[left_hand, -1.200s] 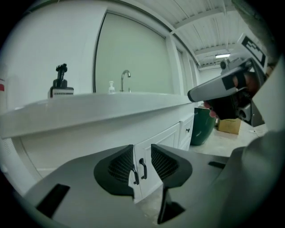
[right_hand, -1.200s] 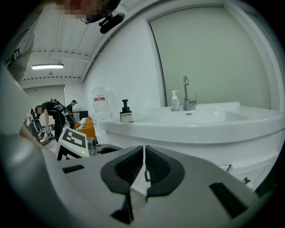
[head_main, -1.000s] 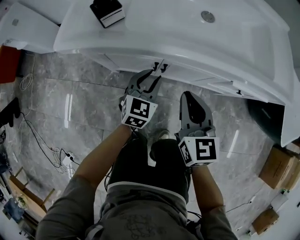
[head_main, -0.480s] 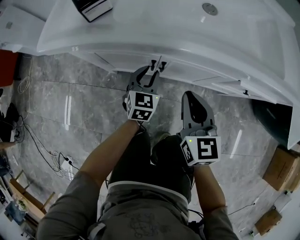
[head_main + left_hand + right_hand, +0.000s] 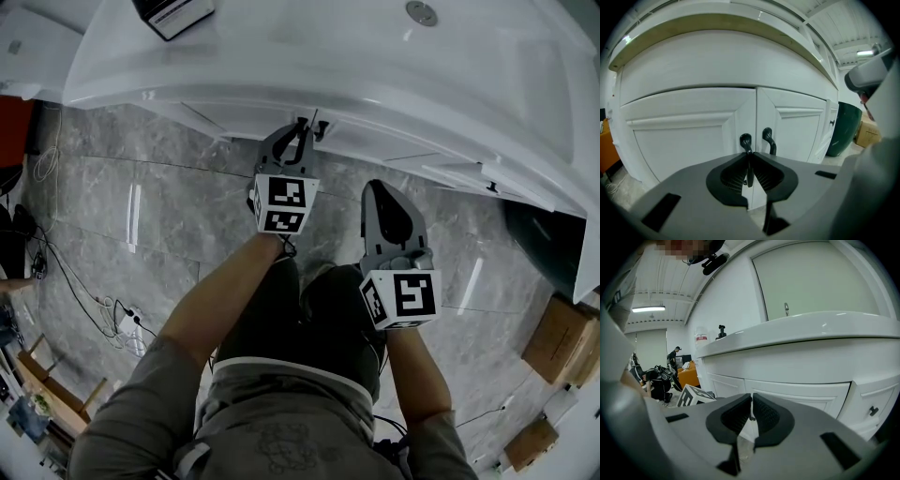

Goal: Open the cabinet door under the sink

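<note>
- Grey marble floor tiles (image 5: 141, 187) run below a white sink (image 5: 375, 56), and loose cables (image 5: 75, 281) trail across them at the left.
- A white cabinet (image 5: 684, 136) sits under the sink with two panelled doors that meet at a centre seam. Both doors look shut.
- Two dark curved handles stand side by side at that seam: the left door handle (image 5: 746, 140) and the right door handle (image 5: 768, 138).
- The left hand-held gripper (image 5: 749, 159) reaches up to the seam. Its jaws are closing, with the stem of the left door handle caught between the ribbed pads, which pinch it.
- From above, that same left hand-held gripper (image 5: 300, 131) has its tip right at the cabinet front, under the sink's rim.
- The right hand-held gripper (image 5: 380, 192) hangs lower and farther from the cabinet, clear of it. Its jaws are drawn almost together with nothing between them.
- A dark green bin (image 5: 843, 126) stands beside the cabinet's right end.
- A black-and-white box (image 5: 173, 14) rests on the sink top at the left.
</note>
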`<act>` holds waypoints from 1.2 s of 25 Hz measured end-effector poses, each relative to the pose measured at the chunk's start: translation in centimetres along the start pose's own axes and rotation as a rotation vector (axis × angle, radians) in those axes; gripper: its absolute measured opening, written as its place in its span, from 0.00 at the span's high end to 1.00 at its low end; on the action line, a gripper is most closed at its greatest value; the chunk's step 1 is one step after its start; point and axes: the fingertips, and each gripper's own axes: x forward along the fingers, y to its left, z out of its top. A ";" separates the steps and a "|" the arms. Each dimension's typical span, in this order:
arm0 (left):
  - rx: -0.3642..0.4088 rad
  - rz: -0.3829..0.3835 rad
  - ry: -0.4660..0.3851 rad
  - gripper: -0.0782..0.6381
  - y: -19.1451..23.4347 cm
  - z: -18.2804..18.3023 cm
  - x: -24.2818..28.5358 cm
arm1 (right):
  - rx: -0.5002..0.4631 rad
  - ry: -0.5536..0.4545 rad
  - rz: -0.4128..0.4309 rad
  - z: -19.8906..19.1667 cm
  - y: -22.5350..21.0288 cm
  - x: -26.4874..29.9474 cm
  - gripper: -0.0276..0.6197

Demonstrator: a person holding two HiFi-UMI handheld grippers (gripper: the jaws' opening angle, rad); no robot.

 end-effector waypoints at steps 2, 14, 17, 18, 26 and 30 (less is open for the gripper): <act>0.009 -0.021 0.006 0.82 -0.1 -0.1 -0.2 | 0.011 0.019 0.003 -0.3 0.1 -0.1 0.91; 0.123 -0.242 0.027 0.83 -1.3 -2.8 -5.2 | 0.031 0.143 0.022 -1.1 2.2 -0.9 0.91; 0.149 -0.308 0.017 0.83 -1.6 -3.6 -7.0 | 0.043 0.156 0.026 -1.0 2.9 -0.6 0.91; 0.155 -0.325 0.013 0.83 -1.6 -3.8 -7.5 | 0.050 0.159 0.026 -0.9 3.3 -0.4 0.91; 0.200 -0.428 0.007 0.83 -1.2 -5.8 -11.4 | 0.017 0.194 0.094 -1.1 8.2 0.7 0.91; 0.240 -0.469 0.016 0.83 -0.6 -7.0 -13.7 | 0.000 0.227 0.136 -1.8 11.0 0.9 0.91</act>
